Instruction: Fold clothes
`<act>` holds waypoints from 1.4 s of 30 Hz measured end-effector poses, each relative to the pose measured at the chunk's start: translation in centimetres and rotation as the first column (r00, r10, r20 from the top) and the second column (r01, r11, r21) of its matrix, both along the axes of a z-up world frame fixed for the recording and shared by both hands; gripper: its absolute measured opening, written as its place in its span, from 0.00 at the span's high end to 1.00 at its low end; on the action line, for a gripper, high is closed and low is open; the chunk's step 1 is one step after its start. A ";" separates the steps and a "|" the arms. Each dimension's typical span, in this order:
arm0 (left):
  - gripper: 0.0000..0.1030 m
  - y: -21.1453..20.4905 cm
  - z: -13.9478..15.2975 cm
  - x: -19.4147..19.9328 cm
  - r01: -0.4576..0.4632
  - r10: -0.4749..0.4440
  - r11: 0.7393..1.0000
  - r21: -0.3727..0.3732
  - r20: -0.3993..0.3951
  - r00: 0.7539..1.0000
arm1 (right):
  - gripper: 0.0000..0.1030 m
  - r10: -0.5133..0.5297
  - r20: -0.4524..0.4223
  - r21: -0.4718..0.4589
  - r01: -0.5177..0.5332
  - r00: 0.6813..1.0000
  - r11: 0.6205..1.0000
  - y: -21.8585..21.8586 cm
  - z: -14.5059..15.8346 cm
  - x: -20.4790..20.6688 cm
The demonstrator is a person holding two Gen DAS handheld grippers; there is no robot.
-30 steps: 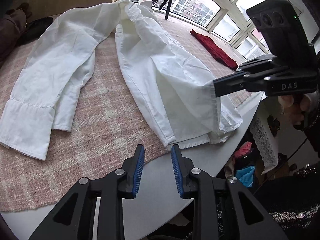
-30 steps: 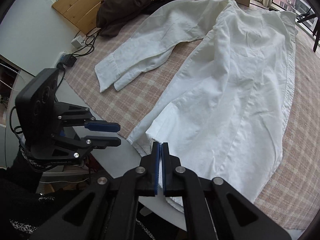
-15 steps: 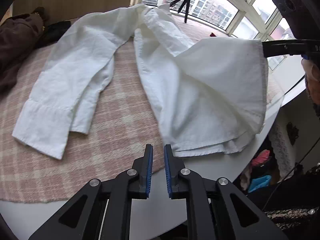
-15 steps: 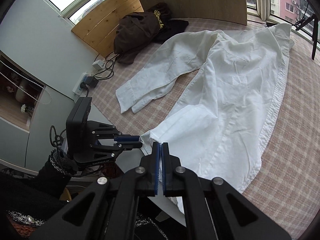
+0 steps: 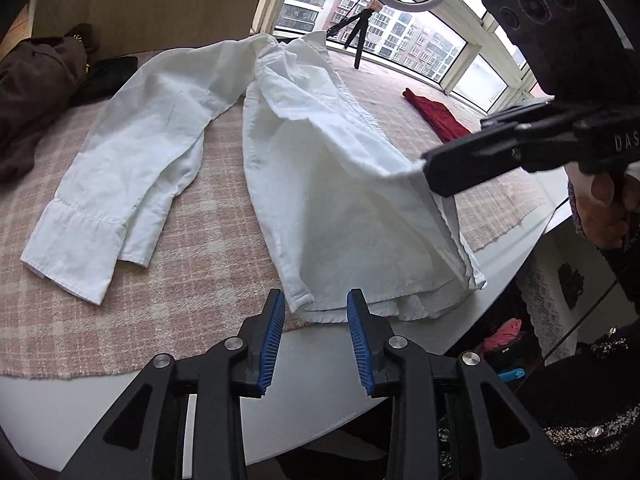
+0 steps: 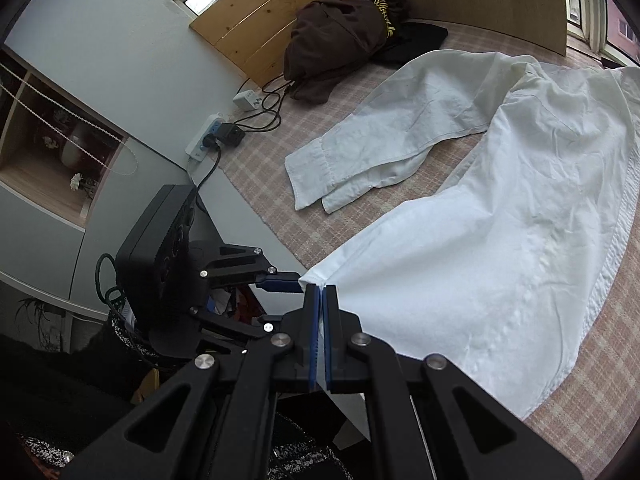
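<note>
A white long-sleeved shirt (image 5: 320, 180) lies spread on a pink plaid cloth (image 5: 180, 280), collar far, hem near the table edge. My right gripper (image 5: 428, 172) is shut on a corner of the hem and holds it up off the table, so one front panel hangs in a slope. In the right wrist view the same gripper (image 6: 320, 292) pinches the shirt (image 6: 500, 240) edge between its blue pads. My left gripper (image 5: 316, 300) has its jaws opening; the shirt's other near hem corner lies between the tips, unpressed. It shows beside that corner as my left gripper (image 6: 288, 282).
A brown garment (image 5: 32, 92) is heaped at the far left, also seen as the brown garment (image 6: 332, 32). A red garment (image 5: 436, 116) lies at the far right by the windows. A ring-light tripod (image 5: 360, 28) stands behind the collar. A power strip with cables (image 6: 212, 136) sits at the cloth's edge.
My left jaws narrowed, then spread again, and the gripper has come up to the shirt's near hem corner. The right gripper kept its hold on the hem, swung it high, then lowered it.
</note>
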State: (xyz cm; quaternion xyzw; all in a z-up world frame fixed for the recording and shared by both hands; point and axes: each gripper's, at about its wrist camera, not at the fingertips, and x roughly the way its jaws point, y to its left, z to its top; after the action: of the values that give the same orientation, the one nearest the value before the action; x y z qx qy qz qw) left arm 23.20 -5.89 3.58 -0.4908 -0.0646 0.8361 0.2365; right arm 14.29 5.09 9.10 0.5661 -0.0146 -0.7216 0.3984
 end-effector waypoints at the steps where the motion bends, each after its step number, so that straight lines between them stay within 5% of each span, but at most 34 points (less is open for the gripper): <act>1: 0.70 -0.3 -0.3 0.1 -0.009 0.009 1.000 -0.011 0.005 1.000 | 0.98 0.013 0.017 0.008 -0.014 1.000 1.000 -0.4 -0.6 0.1; 5: 0.70 -1.3 -0.9 0.8 -0.032 0.032 0.999 -0.010 0.025 0.999 | 0.96 0.005 0.179 0.067 -0.017 0.984 0.998 -1.0 -4.5 -0.8; 8: 0.70 -1.4 -0.3 1.2 -0.024 0.024 1.000 0.019 0.009 1.000 | 0.94 0.044 0.213 0.068 -0.060 0.976 0.996 -0.6 -3.9 -1.0; 10: 0.70 -1.1 0.1 0.4 -0.026 0.026 0.999 0.034 -0.010 1.000 | 0.75 0.066 0.165 0.063 -0.078 0.984 0.995 0.0 -1.5 -2.1; 12: 0.70 -0.4 0.1 -1.0 -0.007 0.008 1.000 0.029 -0.015 1.000 | 0.56 0.026 0.009 0.182 -0.027 1.000 0.983 0.1 0.9 -4.9; 14: 0.70 0.0 0.1 -2.5 0.013 -0.013 1.000 0.000 -0.023 1.000 | 0.54 -0.024 -0.216 0.366 0.103 0.976 0.925 -0.5 2.4 -9.1; 16: 0.70 -0.8 0.2 -4.3 -0.003 0.000 0.997 -0.079 -0.035 0.999 | 0.54 0.004 -0.335 0.483 0.168 0.942 0.859 -1.8 2.0 -14.2; 18: 0.69 -3.3 0.6 -5.8 -0.048 0.040 0.987 -0.154 -0.055 0.998 | 0.54 0.041 -0.333 0.564 0.164 0.942 0.809 -2.9 0.4 -18.6; 21: 0.57 -9.1 0.4 -8.0 -0.119 0.115 0.978 -0.169 -0.033 0.993 | 0.54 0.079 -0.287 0.647 0.133 0.955 0.751 -3.8 -2.2 -23.1; 24: 0.51 -13.8 -1.1 -10.6 -0.144 0.150 0.972 -0.186 0.018 0.989 | 0.54 0.092 -0.273 0.680 0.125 0.957 0.722 -3.0 -3.6 -23.9; 28: 0.49 -14.5 -2.9 -12.6 -0.075 0.089 0.979 -0.191 0.064 0.994 | 0.54 0.081 -0.249 0.710 0.125 0.965 0.694 -1.3 -5.2 -24.3; 35: 0.43 -8.2 -1.1 -11.7 0.090 -0.080 0.984 -0.154 0.069 0.994 | 0.54 -0.015 -0.214 0.707 0.166 0.977 0.687 1.3 -6.3 -24.6; 39: 0.38 -3.9 -2.7 -10.8 0.167 -0.157 0.923 -0.346 0.057 0.986 | 0.54 -0.032 -0.215 0.682 0.173 0.976 0.711 1.8 -6.1 -24.6; 42: 0.36 -3.0 -3.2 -10.4 0.143 -0.168 0.910 -0.388 -0.031 0.985 | 0.54 -0.031 -0.217 0.647 0.167 0.976 0.744 1.7 -5.6 -24.7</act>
State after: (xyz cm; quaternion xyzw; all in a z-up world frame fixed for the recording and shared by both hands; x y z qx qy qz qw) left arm 12.84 -8.84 0.41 -0.5041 0.1474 0.8263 0.2034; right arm -10.42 6.80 3.46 0.5965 0.2501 -0.7511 0.1324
